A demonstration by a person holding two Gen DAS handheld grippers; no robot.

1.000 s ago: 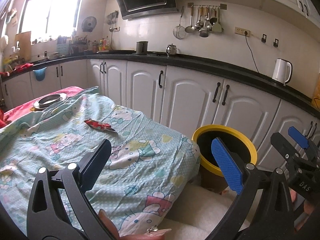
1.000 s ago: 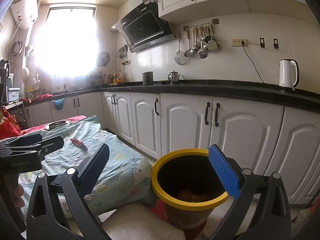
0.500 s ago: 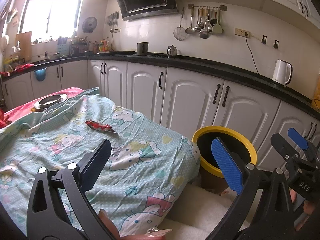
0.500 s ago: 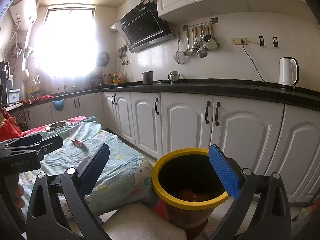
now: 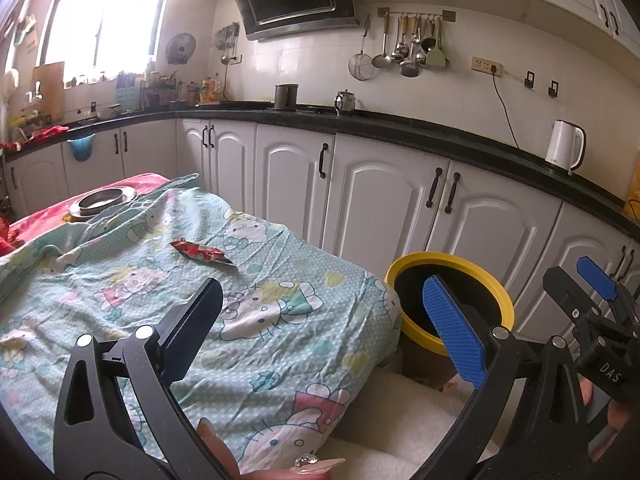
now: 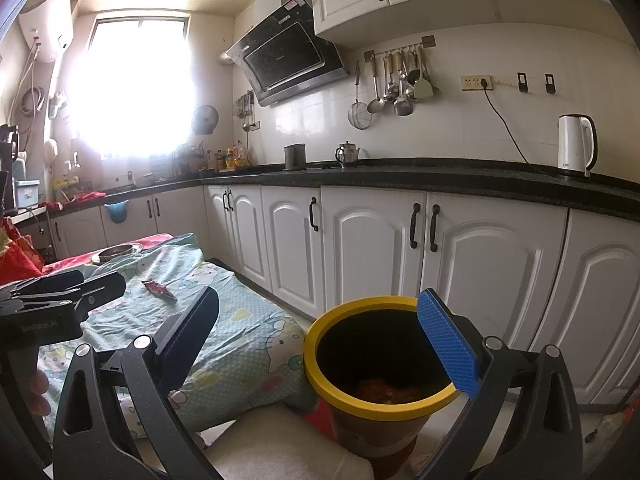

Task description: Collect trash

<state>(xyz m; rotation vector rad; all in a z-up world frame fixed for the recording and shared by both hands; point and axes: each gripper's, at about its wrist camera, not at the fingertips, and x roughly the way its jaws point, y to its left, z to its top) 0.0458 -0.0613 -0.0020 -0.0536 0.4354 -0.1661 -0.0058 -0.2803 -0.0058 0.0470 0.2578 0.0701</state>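
A crumpled red wrapper (image 5: 202,253) lies on the cartoon-print sheet (image 5: 260,344) covering the table; the right wrist view shows the wrapper (image 6: 159,290) small at left. A yellow-rimmed bin (image 6: 380,368) stands off the table's right end, with reddish trash in its bottom; the bin (image 5: 452,300) also shows in the left wrist view. My left gripper (image 5: 320,332) hovers open over the sheet's near end, nothing between its fingers, short of the wrapper. My right gripper (image 6: 320,344) is open and empty above the bin's near rim.
White cabinets (image 5: 380,208) under a black counter (image 5: 400,130) run close behind the table and bin. A metal dish (image 5: 102,199) sits at the table's far left on red cloth. A white kettle (image 5: 564,152) stands on the counter. A pale cushion (image 6: 280,448) lies below the bin.
Both views have barely shifted; neither gripper changed its opening and the wrapper has not moved.
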